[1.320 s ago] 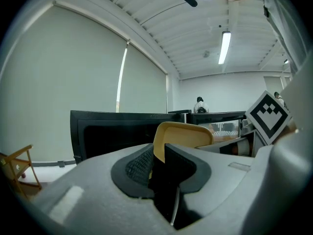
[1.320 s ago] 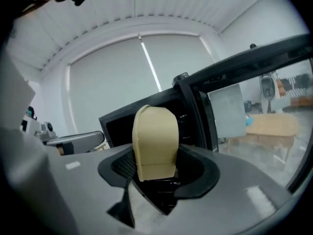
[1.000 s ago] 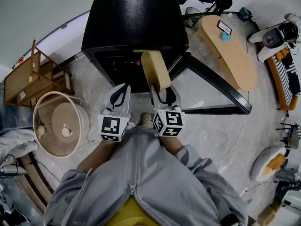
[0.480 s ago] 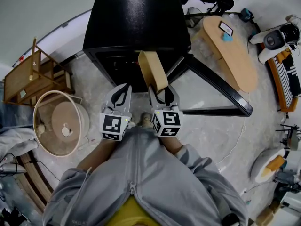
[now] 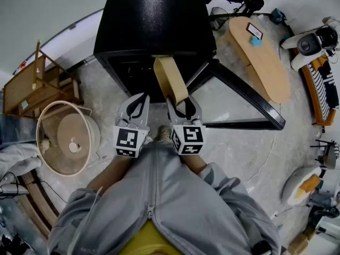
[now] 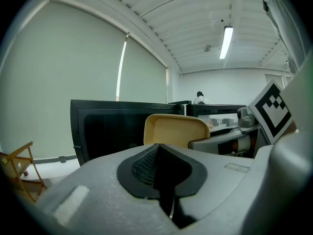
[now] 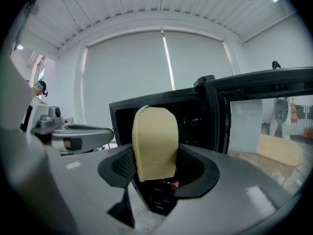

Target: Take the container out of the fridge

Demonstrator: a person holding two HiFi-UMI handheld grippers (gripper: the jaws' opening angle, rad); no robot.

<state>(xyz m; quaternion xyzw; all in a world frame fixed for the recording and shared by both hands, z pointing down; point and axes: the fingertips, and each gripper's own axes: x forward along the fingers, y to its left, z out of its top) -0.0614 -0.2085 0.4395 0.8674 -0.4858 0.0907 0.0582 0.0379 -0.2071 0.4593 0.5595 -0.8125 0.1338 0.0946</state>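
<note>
The tan, round-cornered plastic container [image 5: 170, 79] has tipped a little to the left. The right gripper [image 5: 180, 104] pinches its near end, at the open front of the black box fridge [image 5: 151, 20]. The left gripper [image 5: 139, 104] is pressed together and empty. The taking-out step looks almost done. Next it needs a pull back, clear of the fridge.

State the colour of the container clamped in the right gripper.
Pale tan rounded container; best in right gripper view.
</note>
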